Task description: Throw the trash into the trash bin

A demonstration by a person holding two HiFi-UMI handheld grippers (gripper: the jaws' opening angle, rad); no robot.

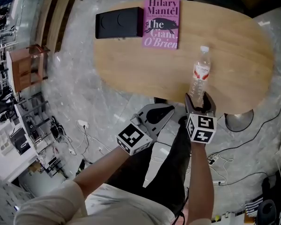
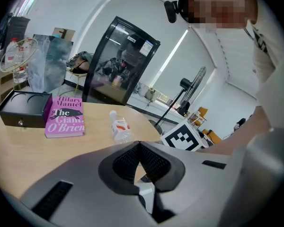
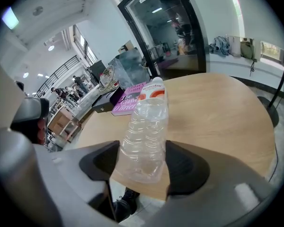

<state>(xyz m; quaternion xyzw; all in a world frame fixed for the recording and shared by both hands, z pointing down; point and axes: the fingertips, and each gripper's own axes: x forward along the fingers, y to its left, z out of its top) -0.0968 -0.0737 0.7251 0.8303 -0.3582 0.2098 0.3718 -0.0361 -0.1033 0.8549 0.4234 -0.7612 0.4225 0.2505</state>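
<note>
Clear plastic, ribbed and empty as far as I can see: this is the bottle (image 3: pixel 144 131), and I take it as the trash. It stands upright between the jaws of my right hand-held gripper (image 1: pixel 199 103), which are quite wide apart because the bottle is wide. Both pads press on its lower part, so the cap points up and away from the gripper. I think the low grip is sensible: the body is soft there but the base gives some stiffness. The bottom of the bottle hangs at the near edge of the tabletop (image 1: pixel 234 46), and it seems to be just free of the wood, though I am not fully sure.

My left hand-held gripper (image 2: pixel 139 144) is beside the right one, on its left, a little lower and off the tabletop. Its jaws are closed tip to tip with nothing between them. I judge it is kept aside only so that it does not disturb.

Far beyond both grippers lie a pink book (image 1: pixel 161 23) and, touching its left side, a black box (image 1: pixel 118 22).

The trash bin I cannot find in any view, so next I must look for it before I carry the bottle there.
</note>
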